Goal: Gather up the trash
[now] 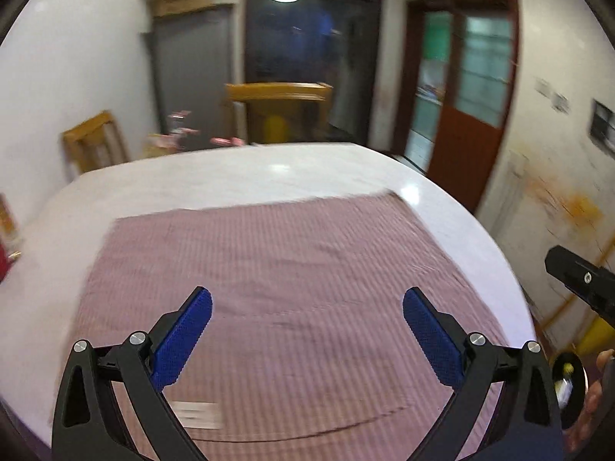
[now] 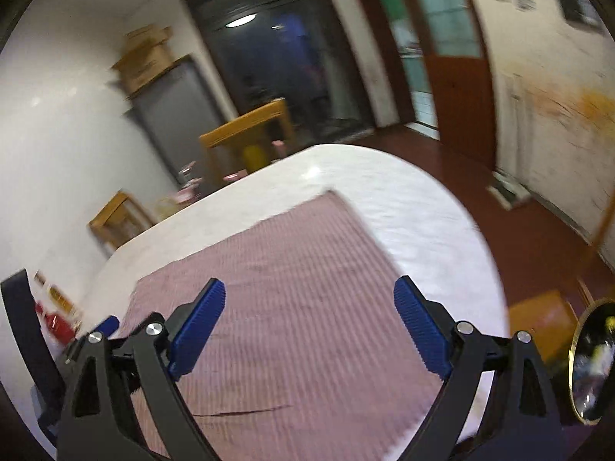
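Note:
My left gripper (image 1: pixel 307 303) is open and empty above a pink striped cloth (image 1: pixel 276 269) on a white round table (image 1: pixel 230 176). A small white slip of paper (image 1: pixel 200 415) lies on the cloth near my left finger (image 1: pixel 184 338). My right gripper (image 2: pixel 309 296) is open and empty above the same cloth (image 2: pixel 292 288) on the table (image 2: pixel 403 211). The right gripper's black body shows at the right edge of the left wrist view (image 1: pixel 584 280). The left gripper shows at the left edge of the right wrist view (image 2: pixel 103 326). Both views are blurred.
Wooden chairs (image 1: pixel 280 103) (image 1: pixel 96 142) stand beyond the table's far edge. A red object (image 2: pixel 54 322) sits at the table's left side. A dark glass door (image 1: pixel 311 50) and a red-brown door (image 1: pixel 472 88) are behind. A red-brown floor (image 2: pixel 538 238) lies to the right.

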A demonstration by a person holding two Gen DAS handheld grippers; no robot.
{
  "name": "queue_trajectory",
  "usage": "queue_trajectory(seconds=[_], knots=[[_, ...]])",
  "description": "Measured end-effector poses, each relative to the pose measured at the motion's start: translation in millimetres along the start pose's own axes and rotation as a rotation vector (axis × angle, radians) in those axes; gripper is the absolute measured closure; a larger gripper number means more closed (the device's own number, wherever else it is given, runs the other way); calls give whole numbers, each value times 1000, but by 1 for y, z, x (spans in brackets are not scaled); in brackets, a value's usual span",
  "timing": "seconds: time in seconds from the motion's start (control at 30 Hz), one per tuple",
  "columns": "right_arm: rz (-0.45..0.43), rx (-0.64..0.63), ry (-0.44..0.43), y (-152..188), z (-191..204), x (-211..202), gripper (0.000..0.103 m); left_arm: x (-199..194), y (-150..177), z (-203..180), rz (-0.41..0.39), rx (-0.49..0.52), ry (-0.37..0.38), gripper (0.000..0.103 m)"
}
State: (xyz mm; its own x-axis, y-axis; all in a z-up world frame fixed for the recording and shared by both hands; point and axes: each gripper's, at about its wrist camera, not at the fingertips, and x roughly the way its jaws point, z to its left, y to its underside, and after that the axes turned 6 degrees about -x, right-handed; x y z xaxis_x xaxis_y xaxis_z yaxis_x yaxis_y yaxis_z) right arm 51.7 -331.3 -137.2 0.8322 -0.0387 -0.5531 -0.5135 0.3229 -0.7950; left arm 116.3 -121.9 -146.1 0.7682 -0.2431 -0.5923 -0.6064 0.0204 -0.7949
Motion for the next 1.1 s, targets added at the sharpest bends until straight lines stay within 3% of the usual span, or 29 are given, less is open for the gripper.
queue_trajectory(seconds=[0.17, 0.47, 0.7, 1.1], knots=[[-12, -101, -75, -11, 54, 4, 13, -32, -16, 52, -87, -74, -94, 6], [-69, -214, -153, -25, 119, -9, 12, -88, -37, 104, -197, -117, -209, 6], [-136, -292, -159, -29, 148, -25, 10, -123, -44, 126, -252, -124, -245, 6], [-168, -325, -166, -24, 157, -35, 8, -153, -53, 120, -310, -100, -231, 6]])
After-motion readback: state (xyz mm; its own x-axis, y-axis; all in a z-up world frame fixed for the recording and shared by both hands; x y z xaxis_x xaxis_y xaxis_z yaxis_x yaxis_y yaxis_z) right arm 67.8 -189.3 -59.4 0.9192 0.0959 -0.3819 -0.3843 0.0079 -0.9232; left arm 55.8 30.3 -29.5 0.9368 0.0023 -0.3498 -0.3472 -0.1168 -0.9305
